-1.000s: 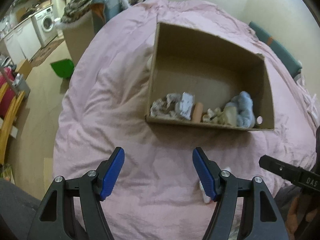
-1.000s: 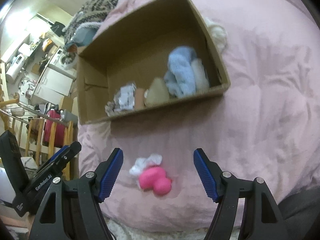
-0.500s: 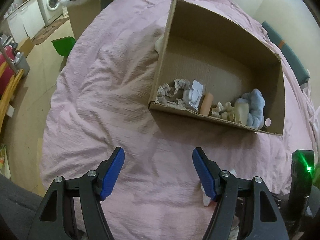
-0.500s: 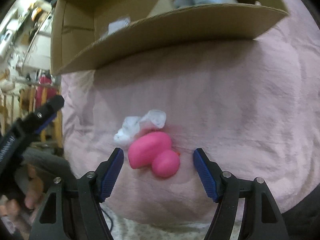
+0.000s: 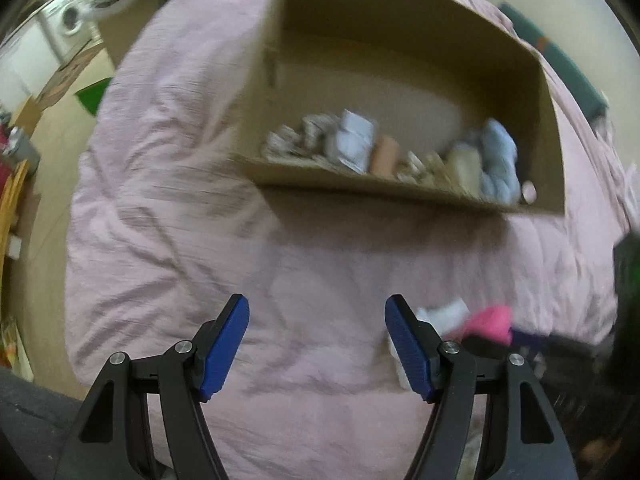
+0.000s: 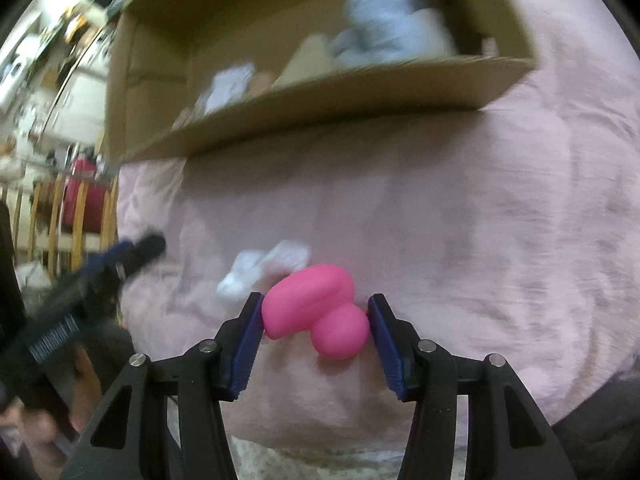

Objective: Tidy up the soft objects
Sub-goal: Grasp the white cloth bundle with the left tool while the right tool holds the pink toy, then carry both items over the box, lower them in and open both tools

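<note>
A pink soft toy (image 6: 316,312) with two rounded lobes lies on the pink bed cover (image 6: 480,240). My right gripper (image 6: 314,314) is down around it, its jaws closing, and both blue pads touch the toy's sides. A white soft scrap (image 6: 264,264) lies just behind the toy. My left gripper (image 5: 316,332) hangs open over bare cover, nothing between its fingers. In that view the white scrap (image 5: 440,314) and the pink toy (image 5: 490,320) sit right of its right finger. An open cardboard box (image 5: 360,188) lies beyond, holding a blue plush (image 5: 498,160) and several other soft items.
The box (image 6: 320,108) sits on the bed a short way past the pink toy. Off the bed's left edge are wooden floor, a green object (image 5: 94,94) and a washing machine (image 5: 72,20). A hand (image 6: 36,424) holds the left tool at the lower left.
Both grippers have sunk toward the bed. The right jaws have narrowed from wide apart to touching the pink toy, which now sits between the pads. The left jaws kept their width.
</note>
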`<state>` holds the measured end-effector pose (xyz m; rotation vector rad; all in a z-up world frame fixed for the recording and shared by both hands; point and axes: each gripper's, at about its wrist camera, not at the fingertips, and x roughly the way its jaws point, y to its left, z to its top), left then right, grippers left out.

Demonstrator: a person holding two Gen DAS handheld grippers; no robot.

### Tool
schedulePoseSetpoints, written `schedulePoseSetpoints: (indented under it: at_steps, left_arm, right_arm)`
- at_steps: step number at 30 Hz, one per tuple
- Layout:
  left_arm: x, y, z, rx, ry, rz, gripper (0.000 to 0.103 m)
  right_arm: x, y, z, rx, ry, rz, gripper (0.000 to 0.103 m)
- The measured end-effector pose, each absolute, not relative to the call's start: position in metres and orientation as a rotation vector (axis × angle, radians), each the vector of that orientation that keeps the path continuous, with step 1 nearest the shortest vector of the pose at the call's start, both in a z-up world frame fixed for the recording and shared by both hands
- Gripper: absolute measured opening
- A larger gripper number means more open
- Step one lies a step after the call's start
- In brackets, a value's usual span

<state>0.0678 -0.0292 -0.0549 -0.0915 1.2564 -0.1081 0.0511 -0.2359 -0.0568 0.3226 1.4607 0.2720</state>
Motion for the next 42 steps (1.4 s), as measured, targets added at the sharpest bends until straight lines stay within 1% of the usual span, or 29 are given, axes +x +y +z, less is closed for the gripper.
schedulePoseSetpoints:
  at_steps: [10,14,15,16,17,18,19,26,42]
  left_arm:
    - [0.053,-0.085,-0.084,0.089,1.328,-0.262,0.068]
    - [0.057,-0.091,-0.095,0.112,1.348,-0.264,0.068]
    - [0.058,-0.091,-0.096,0.105,1.351,-0.265,0.066]
    - [0.059,-0.089,-0.097,0.085,1.354,-0.268,0.063]
    - [0.060,-0.088,-0.097,0.070,1.359,-0.275,0.050]
    - [0.060,-0.086,-0.097,0.037,1.368,-0.291,0.034]
    - [0.060,-0.083,-0.096,0.010,1.371,-0.311,0.027]
    - [0.056,-0.077,-0.083,0.024,1.333,-0.303,0.025]
    - [0.062,0.008,-0.067,-0.026,1.282,0.057,0.025]
  right_arm:
    - [0.061,-0.269,-0.053,0.401,1.421,0.142,0.056]
    - [0.059,-0.273,-0.050,0.400,1.417,0.141,0.056]
    - [0.059,-0.272,-0.051,0.402,1.417,0.143,0.056]
    - [0.059,-0.271,-0.051,0.405,1.417,0.144,0.056]
    - [0.059,-0.271,-0.052,0.407,1.417,0.144,0.056]
    - [0.058,-0.271,-0.051,0.409,1.416,0.144,0.056]
    - [0.059,-0.271,-0.051,0.409,1.415,0.145,0.056]
    - [0.058,-0.271,-0.048,0.394,1.411,0.162,0.056]
    - [0.057,-0.267,-0.051,0.366,1.414,0.157,0.056]
